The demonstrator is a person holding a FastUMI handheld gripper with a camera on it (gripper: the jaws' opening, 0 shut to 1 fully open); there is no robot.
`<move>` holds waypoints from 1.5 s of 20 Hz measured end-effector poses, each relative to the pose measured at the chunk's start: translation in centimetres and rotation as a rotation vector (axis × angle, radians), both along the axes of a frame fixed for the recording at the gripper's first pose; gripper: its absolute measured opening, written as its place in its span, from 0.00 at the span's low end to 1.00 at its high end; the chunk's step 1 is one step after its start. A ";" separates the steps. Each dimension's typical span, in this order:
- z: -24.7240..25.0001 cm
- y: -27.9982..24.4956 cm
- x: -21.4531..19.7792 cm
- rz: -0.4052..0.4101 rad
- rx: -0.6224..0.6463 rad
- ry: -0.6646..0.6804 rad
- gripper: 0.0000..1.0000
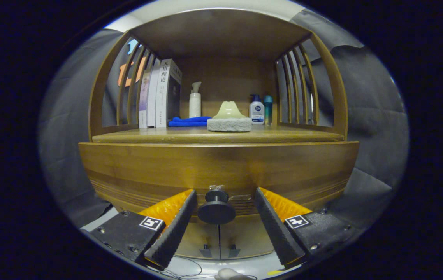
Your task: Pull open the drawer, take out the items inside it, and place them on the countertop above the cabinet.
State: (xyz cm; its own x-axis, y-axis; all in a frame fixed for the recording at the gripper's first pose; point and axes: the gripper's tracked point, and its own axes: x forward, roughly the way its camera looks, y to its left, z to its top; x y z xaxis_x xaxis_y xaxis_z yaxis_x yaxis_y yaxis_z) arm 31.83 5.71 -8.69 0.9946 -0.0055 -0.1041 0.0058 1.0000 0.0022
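Fingers point(173, 227) of the tool point(219, 227) are standing spread either side of the drawer point(217, 167) knob point(217, 210), touching nothing, so pinching it squarely should be preceding any straight, level pull.

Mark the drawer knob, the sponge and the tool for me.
drawer knob point(216, 212): gripper view, round front face.
sponge point(229, 124): gripper view, front side.
tool point(225, 212): gripper view, open, midway between fingertips flanking the knob.

Three books point(158, 95) stand upright at the shelf's left. Just beside them lies a folded blue cloth point(188, 121), a white pump bottle point(194, 102) behind it. Two small bottles point(260, 110) stand near the slatted right side.
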 end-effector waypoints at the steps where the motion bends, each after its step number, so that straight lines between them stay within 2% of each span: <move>1: 0.0 0.0 0.4 0.000 0.000 0.002 0.99; 7: 0.2 0.2 2.3 0.006 0.005 0.013 0.99; 18: 0.0 0.4 2.3 0.007 -0.019 -0.001 0.99; 22: 0.1 0.4 2.0 0.025 -0.009 0.039 0.99; 25: 2.2 0.0 -0.7 0.040 0.020 0.023 0.99; 30: 7.1 -2.2 -10.4 0.033 -0.003 -0.084 0.99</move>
State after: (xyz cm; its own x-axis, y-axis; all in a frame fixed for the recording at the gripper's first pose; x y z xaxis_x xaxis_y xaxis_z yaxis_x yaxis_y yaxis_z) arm 21.45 3.55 -1.59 0.9994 0.0273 -0.0204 -0.0274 0.9996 -0.0017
